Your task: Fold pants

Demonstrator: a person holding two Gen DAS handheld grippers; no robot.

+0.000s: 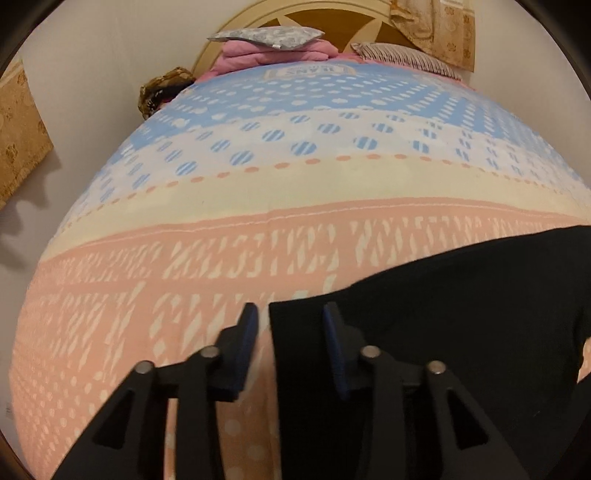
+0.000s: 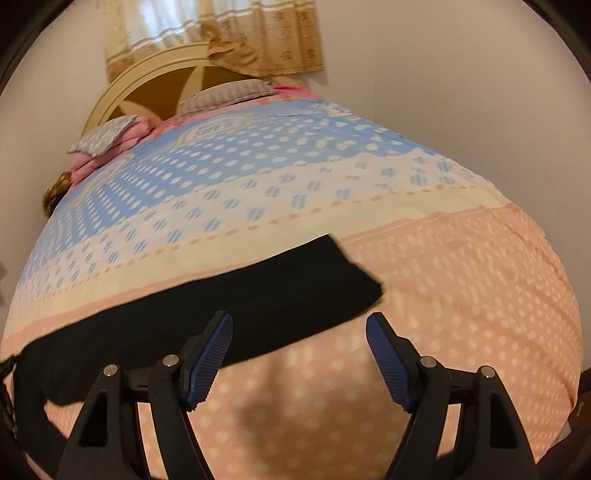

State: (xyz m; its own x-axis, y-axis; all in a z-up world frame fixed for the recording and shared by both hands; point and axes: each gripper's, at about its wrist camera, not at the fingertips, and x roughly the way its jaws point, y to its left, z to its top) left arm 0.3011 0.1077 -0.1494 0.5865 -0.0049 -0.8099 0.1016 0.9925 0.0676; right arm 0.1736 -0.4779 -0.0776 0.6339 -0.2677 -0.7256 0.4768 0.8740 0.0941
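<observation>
Black pants point(image 1: 461, 314) lie flat on the patterned bedspread point(image 1: 184, 258), filling the lower right of the left wrist view. My left gripper point(image 1: 290, 312) hangs just over their straight left edge. Its jaws stand partly apart: one pad is over bare bedspread, the other over black cloth, and the fabric is not pinched. In the right wrist view the pants point(image 2: 258, 295) run as a dark band from lower left to a squared end at centre. My right gripper point(image 2: 299, 317) is wide open by the near edge of that end, holding nothing.
At the head of the bed are a grey patterned pillow point(image 1: 266, 37) on folded pink bedding point(image 1: 273, 55), a striped pillow point(image 2: 225, 96) and a cream headboard point(image 2: 147, 66). A beige curtain point(image 2: 221, 33) hangs behind. Plain walls flank the bed.
</observation>
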